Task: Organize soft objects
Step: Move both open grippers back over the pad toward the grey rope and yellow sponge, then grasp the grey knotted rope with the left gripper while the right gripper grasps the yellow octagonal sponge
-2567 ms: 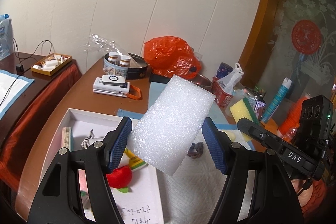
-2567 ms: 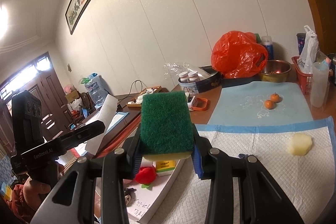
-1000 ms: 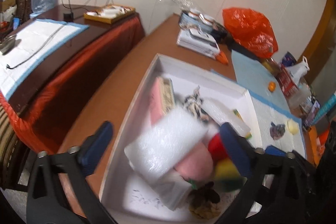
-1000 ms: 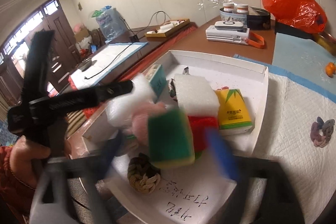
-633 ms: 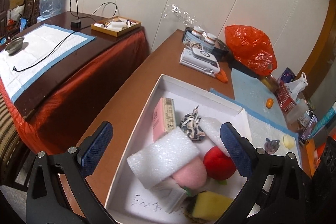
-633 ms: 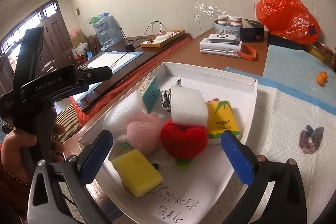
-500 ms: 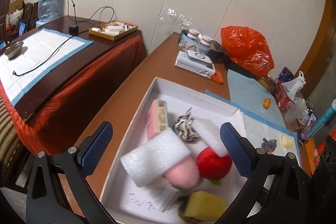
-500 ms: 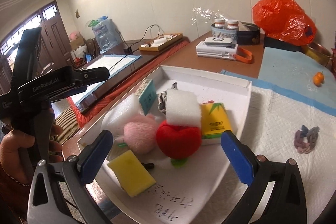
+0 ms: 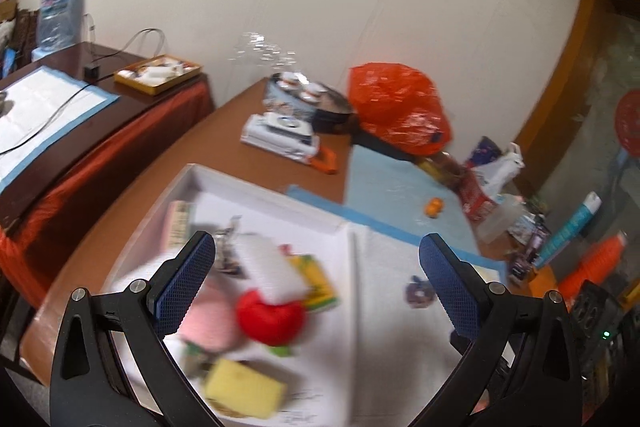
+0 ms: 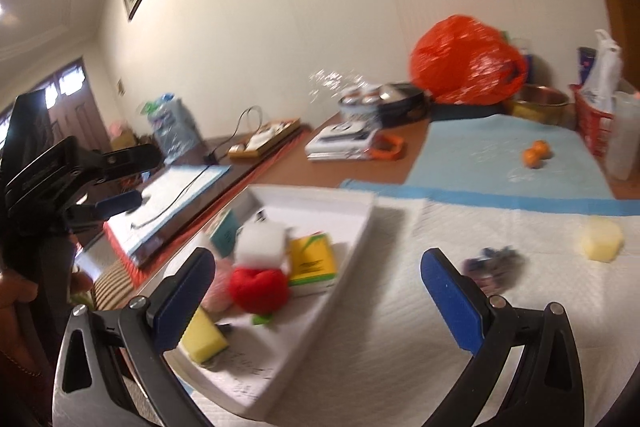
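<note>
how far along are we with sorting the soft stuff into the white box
Mostly done: the yellow sponge, red plush and white foam block lie in the white box. Both the left gripper and right gripper are open and empty. Left on the pad: the scrunchie and pale yellow piece.

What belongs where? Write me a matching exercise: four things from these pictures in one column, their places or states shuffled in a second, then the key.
Column one
1. red plush toy
2. small oranges
3. pale yellow foam piece
4. right tool

Column two
a. on the light blue mat
b. open, holding nothing
c. inside the white box
d. on the white quilted pad, outside the box

Pairs: 1-c, 2-a, 3-d, 4-b
</note>
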Tool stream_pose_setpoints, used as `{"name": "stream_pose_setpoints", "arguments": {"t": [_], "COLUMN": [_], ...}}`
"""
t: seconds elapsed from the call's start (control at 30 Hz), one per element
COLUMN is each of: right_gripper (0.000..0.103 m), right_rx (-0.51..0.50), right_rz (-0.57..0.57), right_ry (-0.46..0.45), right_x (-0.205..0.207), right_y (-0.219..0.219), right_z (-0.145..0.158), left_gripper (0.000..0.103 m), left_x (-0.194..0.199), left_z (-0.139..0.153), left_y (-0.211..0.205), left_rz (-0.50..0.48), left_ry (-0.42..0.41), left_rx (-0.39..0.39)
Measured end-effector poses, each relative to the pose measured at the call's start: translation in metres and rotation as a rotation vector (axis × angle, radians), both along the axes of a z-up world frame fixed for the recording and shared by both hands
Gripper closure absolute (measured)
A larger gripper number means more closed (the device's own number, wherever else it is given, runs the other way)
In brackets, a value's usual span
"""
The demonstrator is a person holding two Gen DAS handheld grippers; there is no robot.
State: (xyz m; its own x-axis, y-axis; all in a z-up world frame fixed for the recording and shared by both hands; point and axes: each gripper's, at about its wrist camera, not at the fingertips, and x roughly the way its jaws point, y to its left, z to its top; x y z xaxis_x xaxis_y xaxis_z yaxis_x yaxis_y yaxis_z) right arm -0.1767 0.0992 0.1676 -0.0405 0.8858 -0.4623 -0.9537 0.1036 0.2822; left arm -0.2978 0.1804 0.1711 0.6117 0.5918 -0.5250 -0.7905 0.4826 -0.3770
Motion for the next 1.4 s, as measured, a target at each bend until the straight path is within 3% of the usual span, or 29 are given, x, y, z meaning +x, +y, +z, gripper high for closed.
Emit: {"name": "stream_pose_setpoints", "arguments": {"t": [0.33,0.47,0.73,0.83,0.97,1.07,1.17,1.4], "right_gripper": [0.000,0.000,0.000,0.000,0.000,0.000,0.000,0.000], "right_rx": [0.031,0.037,0.143,0.163,0.037,-0.126,-0.226,-0.323], "right_rz": [-0.118,-0.190,-0.445,-0.547,-0.607,-0.547,-0.465,-0.370], "right_ry": [0.022,0.049,0.060,0.066,0.094,0.094,0.061,-0.043], "right_x": [0.073,0.115,0.227,0.261,0.290,0.295,0.284,0.264], "right_y": [-0.046,-0.064,-0.110,-0.129,-0.125,-0.097,-0.068,-0.006], "right_z": [0.003,0.003,0.038,0.046,0.012,-0.029,-0.060,-0.088], "left_gripper": [0.000,0.000,0.000,0.000,0.000,0.000,0.001,0.003], "left_x": [0.088,0.126,0.185,0.197,0.217,0.236,0.255,0.290], "left_z": [0.009,0.022,0.052,0.030,-0.025,-0.067,-0.099,-0.145], "left_y": [-0.038,-0.043,-0.037,-0.029,-0.022,-0.021,-0.025,-0.016], "left_rz": [-0.134,-0.193,-0.251,-0.247,-0.267,-0.299,-0.334,-0.364], "left_ry": [0.009,-0.016,0.069,0.120,0.234,0.309,0.382,0.499], "left_rx": [0.025,0.081,0.128,0.090,0.019,-0.031,-0.041,-0.058]}}
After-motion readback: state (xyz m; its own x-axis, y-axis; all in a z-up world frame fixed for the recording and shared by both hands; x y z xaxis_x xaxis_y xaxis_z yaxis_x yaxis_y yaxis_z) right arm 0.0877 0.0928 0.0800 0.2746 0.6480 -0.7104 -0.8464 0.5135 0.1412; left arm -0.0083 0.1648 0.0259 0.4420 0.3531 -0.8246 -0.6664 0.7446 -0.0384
